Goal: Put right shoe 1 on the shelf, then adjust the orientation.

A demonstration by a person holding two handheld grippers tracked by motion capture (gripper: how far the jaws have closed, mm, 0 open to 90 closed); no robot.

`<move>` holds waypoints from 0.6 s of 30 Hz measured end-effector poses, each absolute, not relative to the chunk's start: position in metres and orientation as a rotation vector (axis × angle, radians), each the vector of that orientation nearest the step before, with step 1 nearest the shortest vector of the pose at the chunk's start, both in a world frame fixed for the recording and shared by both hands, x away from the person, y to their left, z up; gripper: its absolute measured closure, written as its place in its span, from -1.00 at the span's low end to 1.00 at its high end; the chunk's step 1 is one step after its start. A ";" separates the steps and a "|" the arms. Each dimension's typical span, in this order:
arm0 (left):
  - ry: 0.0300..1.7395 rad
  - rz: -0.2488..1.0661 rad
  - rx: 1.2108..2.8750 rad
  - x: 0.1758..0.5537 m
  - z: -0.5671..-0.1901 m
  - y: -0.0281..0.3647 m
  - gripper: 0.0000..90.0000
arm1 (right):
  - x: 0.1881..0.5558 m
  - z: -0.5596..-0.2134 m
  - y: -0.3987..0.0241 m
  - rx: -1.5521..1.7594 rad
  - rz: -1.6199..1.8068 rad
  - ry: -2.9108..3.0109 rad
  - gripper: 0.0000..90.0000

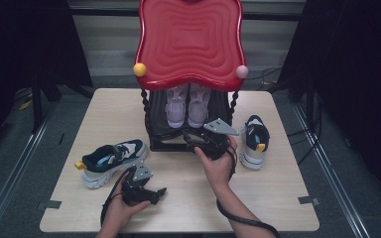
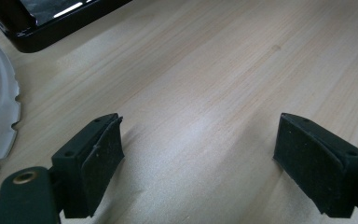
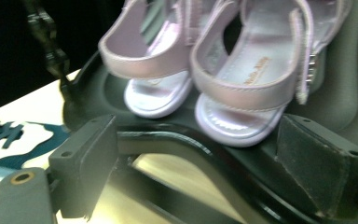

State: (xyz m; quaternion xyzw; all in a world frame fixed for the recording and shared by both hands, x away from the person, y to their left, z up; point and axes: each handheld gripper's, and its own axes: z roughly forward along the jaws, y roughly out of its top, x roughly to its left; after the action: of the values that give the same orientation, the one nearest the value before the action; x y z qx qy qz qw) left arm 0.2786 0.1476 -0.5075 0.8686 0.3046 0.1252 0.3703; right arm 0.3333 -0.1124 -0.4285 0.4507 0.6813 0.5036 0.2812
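High view overlooks the table (image 1: 258, 198); gripper views skim it closely.

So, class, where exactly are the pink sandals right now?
In the high view the pink sandals sit side by side on the black rack under the red top, just beyond the right gripper.

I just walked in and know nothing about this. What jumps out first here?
A big glossy red rack top looms at the table's far edge, with pale pink sandals on the dark shelf beneath. The right gripper is open in front of that shelf, and a navy and white sneaker lies at each side.
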 end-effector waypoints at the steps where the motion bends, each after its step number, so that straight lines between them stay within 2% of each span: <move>1: 0.782 0.313 2.228 0.279 -0.508 0.147 -0.68 | 0.332 -0.429 -0.113 1.196 1.349 1.836 -0.73; 18: 0.782 0.316 2.228 0.279 -0.508 0.148 -0.68 | 0.310 -0.440 -0.129 1.145 1.352 1.997 -0.72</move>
State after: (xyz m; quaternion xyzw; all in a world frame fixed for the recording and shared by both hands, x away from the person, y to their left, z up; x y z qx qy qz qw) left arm 0.2786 0.1476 -0.5075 0.8687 0.3049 0.1234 0.3703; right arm 0.3101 -0.1293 -0.4396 0.4169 0.7272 0.4926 0.2339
